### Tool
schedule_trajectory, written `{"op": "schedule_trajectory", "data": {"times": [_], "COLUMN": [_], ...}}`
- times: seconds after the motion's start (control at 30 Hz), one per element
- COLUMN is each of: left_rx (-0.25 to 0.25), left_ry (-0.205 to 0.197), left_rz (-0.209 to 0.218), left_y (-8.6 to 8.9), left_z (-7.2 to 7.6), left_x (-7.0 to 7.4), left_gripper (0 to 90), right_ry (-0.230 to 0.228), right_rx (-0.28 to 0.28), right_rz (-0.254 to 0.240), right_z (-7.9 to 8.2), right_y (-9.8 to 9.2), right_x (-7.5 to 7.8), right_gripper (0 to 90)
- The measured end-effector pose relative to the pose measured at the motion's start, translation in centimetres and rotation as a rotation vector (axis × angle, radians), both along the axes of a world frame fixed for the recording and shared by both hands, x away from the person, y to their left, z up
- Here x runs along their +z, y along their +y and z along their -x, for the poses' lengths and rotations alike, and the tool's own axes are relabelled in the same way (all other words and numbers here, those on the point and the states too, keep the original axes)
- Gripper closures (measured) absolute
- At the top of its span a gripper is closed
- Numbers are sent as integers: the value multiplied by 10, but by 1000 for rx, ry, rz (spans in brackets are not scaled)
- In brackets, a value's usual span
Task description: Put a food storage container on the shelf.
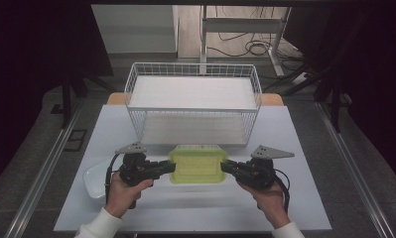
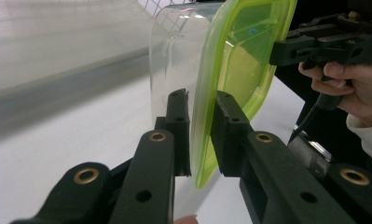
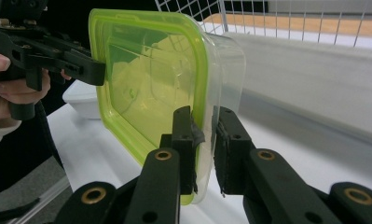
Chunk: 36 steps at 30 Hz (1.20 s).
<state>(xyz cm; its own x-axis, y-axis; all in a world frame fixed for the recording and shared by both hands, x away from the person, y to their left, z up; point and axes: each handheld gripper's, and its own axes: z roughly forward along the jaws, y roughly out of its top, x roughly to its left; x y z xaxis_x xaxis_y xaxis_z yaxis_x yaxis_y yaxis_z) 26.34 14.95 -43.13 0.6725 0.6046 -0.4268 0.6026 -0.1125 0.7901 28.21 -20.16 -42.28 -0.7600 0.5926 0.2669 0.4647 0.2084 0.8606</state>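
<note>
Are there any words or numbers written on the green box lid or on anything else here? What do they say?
None: no word, number or label can be read on anything here.
Green lid: raised shapes moulded in the plastic, but no letters to make out; a small bluish spot seen in the left gripper view is too blurred to read.
Wire basket, white dish and table: plain, no writing.
</note>
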Motion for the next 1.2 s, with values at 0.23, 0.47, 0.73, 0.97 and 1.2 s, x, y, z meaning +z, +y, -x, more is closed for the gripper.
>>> {"op": "schedule_trajectory", "data": {"times": [0.23,0.47,0.73,0.97,1.2], "left_rx": [-15,-12,-10,-3,5], "left_ry": [-46,-58,-109,-142,-152], "left_rz": [1,12,35,40,42], "left_y": [2,8,13,15,16], "left_z": [-5,-13,-19,-29,-43], "left_x": [16,30,56,79,94], "left_gripper": [785,783,783,784,785], "right_ry": [-43,-63,-120,-157,-175], "right_rx": [6,16,27,30,21], "right_rz": [-6,-13,5,6,4], "right_z": [-2,-11,-18,-28,-41], "right_y": [0,4,9,11,12], "right_x": [10,20,53,78,93], "right_gripper": [786,785,786,786,786]}}
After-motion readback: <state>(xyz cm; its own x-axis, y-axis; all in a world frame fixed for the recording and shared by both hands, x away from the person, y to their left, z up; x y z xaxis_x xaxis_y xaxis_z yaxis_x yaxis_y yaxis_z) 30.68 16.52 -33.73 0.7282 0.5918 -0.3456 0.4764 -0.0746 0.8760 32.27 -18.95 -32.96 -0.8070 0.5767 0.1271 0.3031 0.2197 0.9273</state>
